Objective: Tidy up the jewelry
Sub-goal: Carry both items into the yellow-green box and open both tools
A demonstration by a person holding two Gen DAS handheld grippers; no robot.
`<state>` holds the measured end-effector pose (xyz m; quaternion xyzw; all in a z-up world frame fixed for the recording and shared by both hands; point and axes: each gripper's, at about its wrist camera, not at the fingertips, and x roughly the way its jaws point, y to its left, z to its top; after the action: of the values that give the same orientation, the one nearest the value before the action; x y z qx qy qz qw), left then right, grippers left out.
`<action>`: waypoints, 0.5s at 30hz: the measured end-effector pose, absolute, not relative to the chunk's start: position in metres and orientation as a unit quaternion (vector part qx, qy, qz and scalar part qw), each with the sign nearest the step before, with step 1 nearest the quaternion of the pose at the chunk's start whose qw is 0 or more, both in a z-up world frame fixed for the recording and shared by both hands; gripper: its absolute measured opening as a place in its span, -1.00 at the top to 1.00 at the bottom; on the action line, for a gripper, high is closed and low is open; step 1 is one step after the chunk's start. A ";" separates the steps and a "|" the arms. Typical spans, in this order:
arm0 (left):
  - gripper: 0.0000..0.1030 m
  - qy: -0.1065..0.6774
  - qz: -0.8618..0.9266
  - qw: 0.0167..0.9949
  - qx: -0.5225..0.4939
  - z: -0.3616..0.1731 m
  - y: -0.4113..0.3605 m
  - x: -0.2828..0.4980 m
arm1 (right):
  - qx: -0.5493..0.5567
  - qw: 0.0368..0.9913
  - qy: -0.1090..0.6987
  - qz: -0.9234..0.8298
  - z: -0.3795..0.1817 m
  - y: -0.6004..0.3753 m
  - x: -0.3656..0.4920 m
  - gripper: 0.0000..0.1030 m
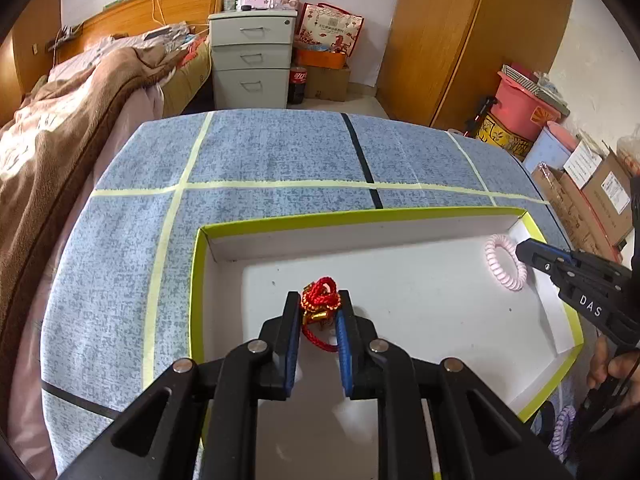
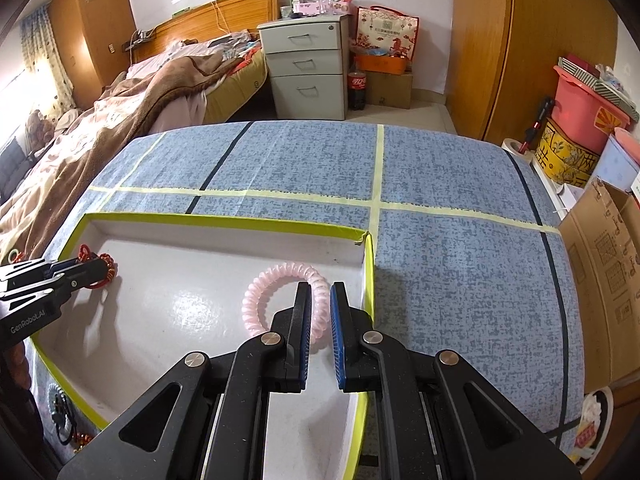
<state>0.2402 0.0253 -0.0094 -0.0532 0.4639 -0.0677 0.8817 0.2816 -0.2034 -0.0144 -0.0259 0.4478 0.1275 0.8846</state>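
Jewelry lies in a shallow white tray (image 1: 224,240) with a lime-green rim, set on the near part of a blue worktop (image 1: 260,152) marked with pale and black tape lines. A red cord charm (image 1: 322,300) with gold beads sits toward the tray's left side, and the left tongs (image 1: 320,308) pinch it: both blue pads press against the knotted bundle, with a red loop trailing back between the fingers. A pink spiral band (image 2: 264,300) lies toward the tray's right side, close to the right wall. The right tongs (image 2: 321,300) straddle the near-right part of that coil with a narrow gap between the pads; whether they grip it or only bracket it, I cannot tell. In the left wrist view the right tongs' tip touches or sits just beside the band's right edge. A purple coil (image 1: 560,428) shows past the tray's near right corner. Beyond the worktop stand a bed (image 1: 80,92) with a brown blanket on the left, a grey drawer unit (image 1: 252,60), and a wooden wardrobe (image 1: 460,40).
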 end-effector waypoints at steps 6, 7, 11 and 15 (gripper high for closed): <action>0.32 0.462 -0.064 0.883 -0.056 -0.007 0.030 0.238 | -0.014 0.888 0.438 0.139 -0.007 -0.205 0.280 0.80; 0.23 0.459 -0.063 0.885 -0.055 -0.005 0.030 0.237 | -0.015 0.890 0.434 0.138 -0.005 -0.205 0.278 0.80; 0.16 0.450 -0.071 0.888 -0.061 0.004 0.031 0.229 | -0.013 0.894 0.426 0.136 0.000 -0.207 0.273 0.80; 0.06 0.437 -0.082 0.893 -0.068 0.016 0.033 0.214 | -0.013 0.898 0.419 0.134 0.007 -0.208 0.262 0.77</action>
<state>0.2144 0.0333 0.0159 -0.0680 0.4369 -0.0816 0.8932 0.2623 -0.2085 0.0066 -0.0128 0.4195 0.1340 0.8977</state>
